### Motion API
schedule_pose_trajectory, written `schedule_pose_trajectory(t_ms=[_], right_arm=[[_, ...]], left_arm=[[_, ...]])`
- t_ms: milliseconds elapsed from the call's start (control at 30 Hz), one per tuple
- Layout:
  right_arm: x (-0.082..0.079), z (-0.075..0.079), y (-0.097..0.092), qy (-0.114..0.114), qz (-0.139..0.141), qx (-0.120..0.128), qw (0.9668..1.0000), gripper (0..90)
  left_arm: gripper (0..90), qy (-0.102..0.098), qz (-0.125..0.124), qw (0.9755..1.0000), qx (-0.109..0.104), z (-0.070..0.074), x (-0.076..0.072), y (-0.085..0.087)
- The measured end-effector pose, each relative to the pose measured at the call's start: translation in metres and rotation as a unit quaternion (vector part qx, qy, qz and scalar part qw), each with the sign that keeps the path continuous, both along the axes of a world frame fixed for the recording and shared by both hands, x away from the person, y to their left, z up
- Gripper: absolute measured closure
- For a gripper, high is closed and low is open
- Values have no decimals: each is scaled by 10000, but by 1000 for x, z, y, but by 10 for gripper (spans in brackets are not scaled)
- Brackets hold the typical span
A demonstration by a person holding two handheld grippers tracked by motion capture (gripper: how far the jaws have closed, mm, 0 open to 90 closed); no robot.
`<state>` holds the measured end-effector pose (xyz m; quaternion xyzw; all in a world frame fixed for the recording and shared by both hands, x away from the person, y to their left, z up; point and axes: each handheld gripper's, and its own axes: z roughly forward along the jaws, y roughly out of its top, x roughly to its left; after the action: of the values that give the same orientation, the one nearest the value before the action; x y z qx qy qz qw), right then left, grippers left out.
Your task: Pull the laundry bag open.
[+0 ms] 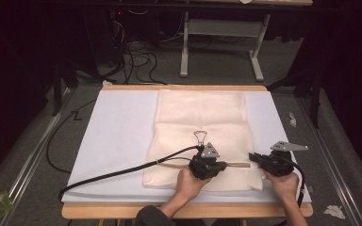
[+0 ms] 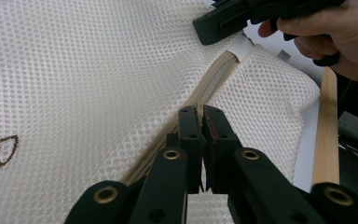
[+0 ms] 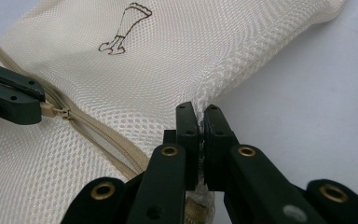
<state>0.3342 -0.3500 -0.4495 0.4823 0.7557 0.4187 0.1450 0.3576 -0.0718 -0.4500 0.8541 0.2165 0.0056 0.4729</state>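
A big cream mesh laundry bag [image 1: 200, 136] lies flat on a white sheet [image 1: 118, 136] that covers the wooden surface [image 1: 184, 210]. The bag is in the middle of the sheet, with its near edge close to the person. A tan zipper [image 2: 209, 88] runs along that near edge.

The left hand-held gripper [image 1: 222, 164] has its two black jaws squeezed together on the zipper pull [image 3: 56, 111]. In the left gripper view the jaws sit right on the zipper line.

The right hand-held gripper [image 1: 253, 156] is at the bag's near right end. Its jaws are pressed together on a pinch of the mesh at the bag's edge, right by the end of the zipper. The two grippers are near each other and point toward each other along the zipper.

A small brown drawing [image 3: 123, 28] is printed on the bag. A thin metal wire clip [image 1: 199, 137] lies on the bag just past the left gripper.
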Motion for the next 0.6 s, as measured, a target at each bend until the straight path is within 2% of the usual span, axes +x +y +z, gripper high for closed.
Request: schedule_pose_trajectory(t_ms=[400,533,600], right_arm=[[0,-3,-1,-37,-24,18,10000,880],[-1,-3,2,-67,-20,-244,9997,880],[-1,-4,2,-53,-35,-190,9998,880]], left_arm=[[869,-31,23,10000,-5,1,0,3],[869,-16,51,10000,-5,1,0,8],[869,-30,48,10000,6,1,0,9]])
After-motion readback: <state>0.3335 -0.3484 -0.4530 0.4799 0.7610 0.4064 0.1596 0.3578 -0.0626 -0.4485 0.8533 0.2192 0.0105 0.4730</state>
